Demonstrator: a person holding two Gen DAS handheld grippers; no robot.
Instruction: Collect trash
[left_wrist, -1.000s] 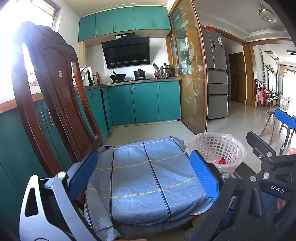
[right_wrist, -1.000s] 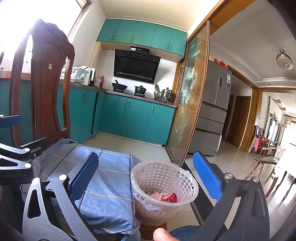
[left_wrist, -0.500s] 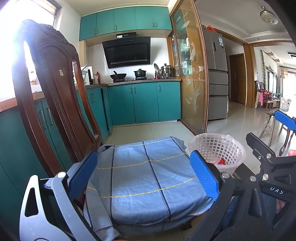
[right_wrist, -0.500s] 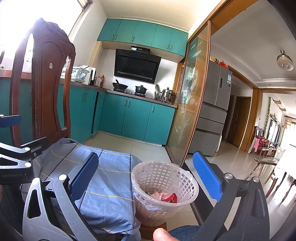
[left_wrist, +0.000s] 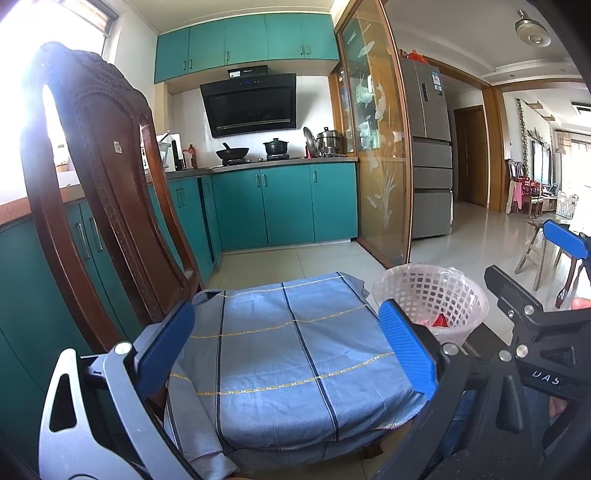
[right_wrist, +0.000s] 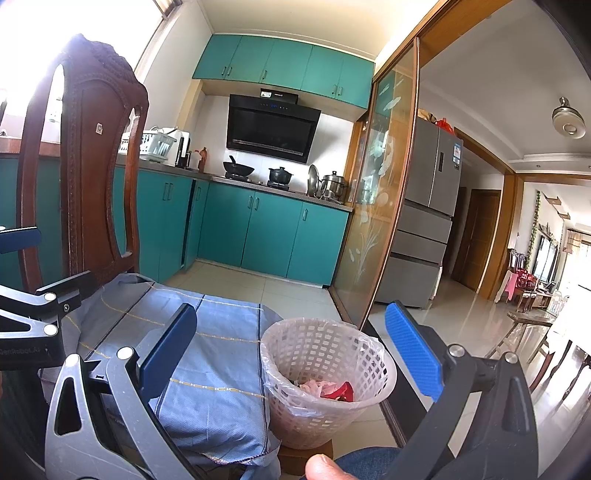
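A white lattice waste basket (right_wrist: 328, 376) with a clear liner stands to the right of a chair seat; it also shows in the left wrist view (left_wrist: 432, 299). Pink and red trash (right_wrist: 332, 389) lies inside it. My right gripper (right_wrist: 291, 354) is open and empty, held above and in front of the basket. My left gripper (left_wrist: 286, 354) is open and empty over the blue checked cloth (left_wrist: 291, 358) on the seat. No loose trash shows on the cloth.
A dark carved wooden chair back (left_wrist: 99, 192) rises at the left. Teal kitchen cabinets (left_wrist: 284, 206) with stove and pots stand behind. A glass sliding door (left_wrist: 376, 155) and a fridge (left_wrist: 430, 155) are to the right. Wooden stools (left_wrist: 535, 251) stand far right.
Nothing has visibly moved; both grippers stay open in about the same place, with only a slight shift of view.
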